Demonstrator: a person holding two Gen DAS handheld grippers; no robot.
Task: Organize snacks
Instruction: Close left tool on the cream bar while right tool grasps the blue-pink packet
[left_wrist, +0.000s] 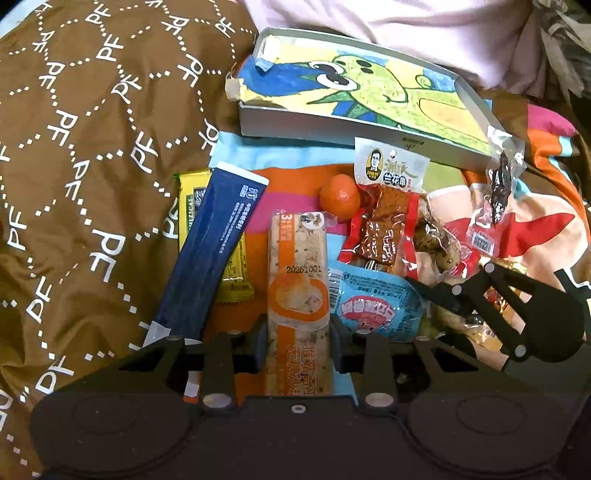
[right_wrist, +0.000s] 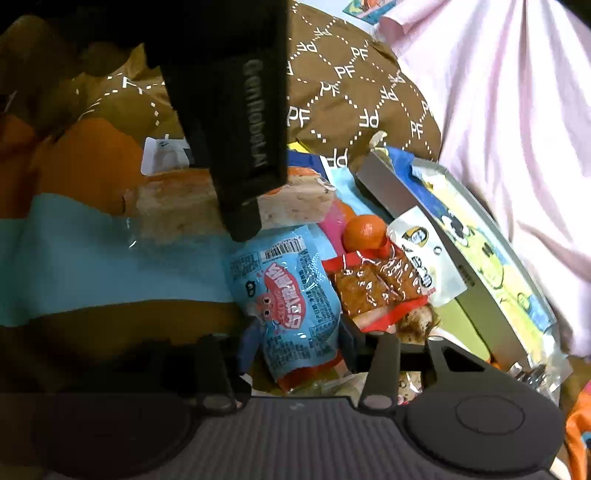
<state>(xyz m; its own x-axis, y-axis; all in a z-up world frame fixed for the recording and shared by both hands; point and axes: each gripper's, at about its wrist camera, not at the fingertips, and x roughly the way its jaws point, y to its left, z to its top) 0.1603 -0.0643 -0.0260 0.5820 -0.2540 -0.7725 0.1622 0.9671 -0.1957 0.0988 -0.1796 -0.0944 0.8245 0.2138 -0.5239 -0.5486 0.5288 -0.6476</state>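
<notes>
My left gripper (left_wrist: 297, 343) is shut on a long orange-and-white pastry bar packet (left_wrist: 297, 288) that lies lengthwise on the bed. In the right wrist view the left gripper (right_wrist: 243, 206) reaches down from above, onto the same bar (right_wrist: 295, 199). My right gripper (right_wrist: 291, 343) has a light blue snack packet (right_wrist: 291, 295) between its fingers, and both pads touch its sides. The left wrist view shows that right gripper (left_wrist: 443, 299) at the right edge of the blue packet (left_wrist: 373, 302).
A small mandarin (left_wrist: 339, 197), a red tofu snack packet (left_wrist: 384, 221) and a clear packet of dark snack (left_wrist: 498, 192) lie near a shallow grey box (left_wrist: 332, 129) lined with a cartoon drawing. A navy stick packet (left_wrist: 214, 240) overlaps a yellow packet (left_wrist: 192, 199). Brown quilt (left_wrist: 74, 147) sits left.
</notes>
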